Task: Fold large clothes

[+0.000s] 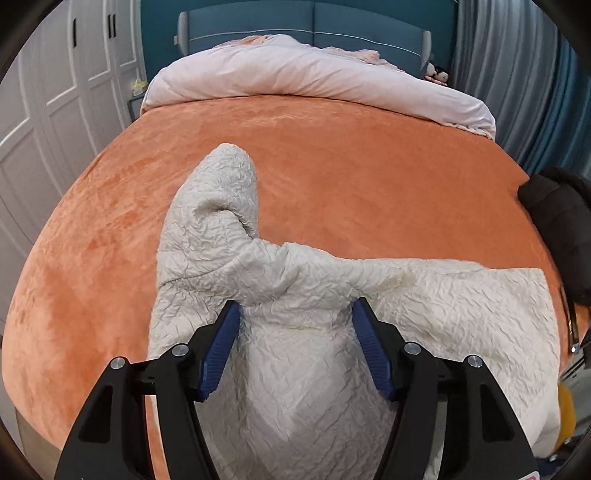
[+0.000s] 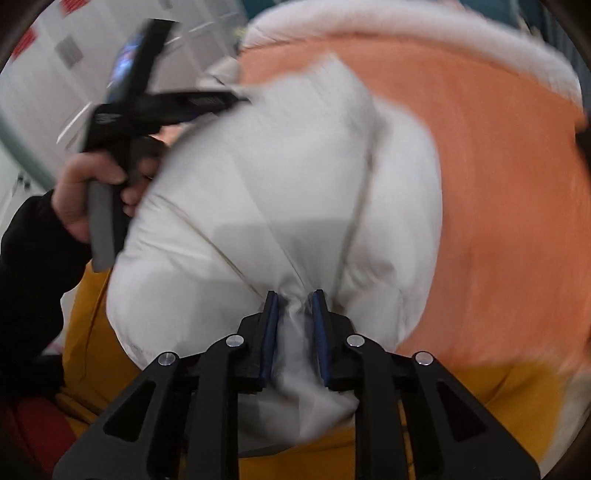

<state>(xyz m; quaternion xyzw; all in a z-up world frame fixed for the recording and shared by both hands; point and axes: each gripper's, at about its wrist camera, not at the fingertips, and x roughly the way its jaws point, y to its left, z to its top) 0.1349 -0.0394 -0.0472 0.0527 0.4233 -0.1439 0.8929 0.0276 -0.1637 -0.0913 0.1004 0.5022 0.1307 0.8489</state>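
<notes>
A cream, crinkled garment (image 1: 443,306) lies on the near part of the orange bed cover (image 1: 369,166). One sleeve (image 1: 218,192) is curled up towards the far side. My left gripper (image 1: 295,314) hangs over the garment's middle with its jaws wide apart; the cloth lies between the blue pads (image 1: 221,343) without being pinched. In the blurred right wrist view, my right gripper (image 2: 294,295) is shut on a bunched fold of the same garment (image 2: 295,166) at its near edge. A hand (image 2: 81,192) in a black sleeve holds the left gripper's handle at the garment's left side.
A pale pink duvet (image 1: 295,70) is rolled up at the head of the bed, before a blue headboard (image 1: 314,22). A black garment (image 1: 557,221) sits at the bed's right edge. White wardrobe doors (image 1: 55,110) stand left, grey curtains (image 1: 517,74) right. Yellow cloth (image 2: 517,387) shows below the bed's edge.
</notes>
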